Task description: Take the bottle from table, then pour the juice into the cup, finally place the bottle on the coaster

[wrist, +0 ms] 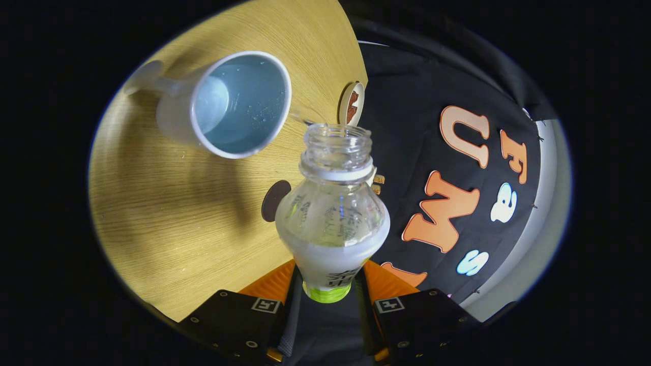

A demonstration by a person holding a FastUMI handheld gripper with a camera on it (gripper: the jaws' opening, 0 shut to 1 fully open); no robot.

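A clear plastic bottle (333, 213) with no cap and a green-and-white label is held between my two fingers; my gripper (328, 292) is shut on its body. The whole scene looks rolled, so the bottle is tipped toward the cup. A thin stream of clear liquid (305, 119) runs from the bottle's mouth to the rim of the white mug (231, 104), which stands on the wooden table (168, 218) just beyond the bottle's mouth. The mug holds pale bluish liquid. A dark round coaster (273, 200) lies on the table, partly hidden behind the bottle's shoulder.
A round white-rimmed piece with a brown face (352, 104) stands at the table's far edge beside the bottle's mouth. The booth's black cloth wall (407, 127) rises behind the table edge.
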